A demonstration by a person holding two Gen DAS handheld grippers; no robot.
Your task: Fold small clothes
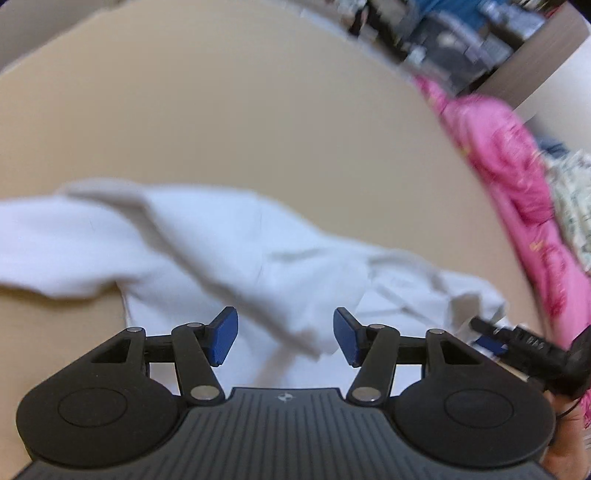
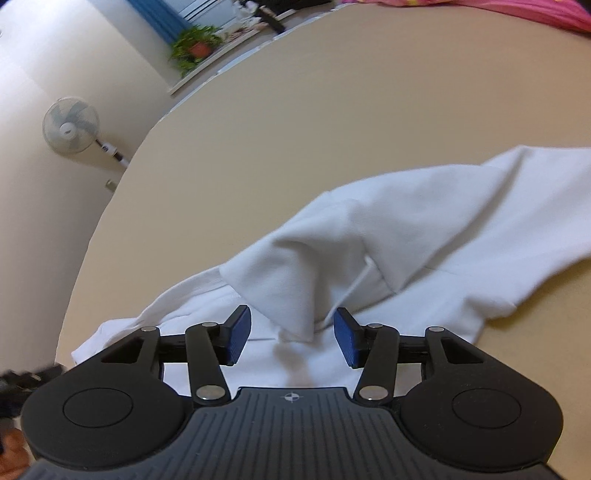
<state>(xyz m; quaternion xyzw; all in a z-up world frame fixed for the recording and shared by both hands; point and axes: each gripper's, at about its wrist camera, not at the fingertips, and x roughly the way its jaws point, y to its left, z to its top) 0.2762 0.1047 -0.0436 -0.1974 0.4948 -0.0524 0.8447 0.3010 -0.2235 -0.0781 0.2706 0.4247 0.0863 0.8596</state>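
Observation:
A small white garment [image 1: 207, 251] lies crumpled on the beige table [image 1: 240, 122], its sleeves spread to the sides. My left gripper [image 1: 285, 339] hovers over its near edge, jaws open and empty. In the right wrist view the same white garment [image 2: 388, 236] lies with a folded flap pointing toward me. My right gripper [image 2: 292, 338] is open and empty just above that flap's tip. The right gripper also shows at the right edge of the left wrist view [image 1: 517, 343], over the garment's right end.
A pile of pink clothes [image 1: 517, 177] and a patterned cloth [image 1: 572, 199] lie at the table's right edge. The pink pile shows at the far edge in the right wrist view [image 2: 517, 11]. A fan [image 2: 70, 125] and a potted plant [image 2: 195, 44] stand beyond the table.

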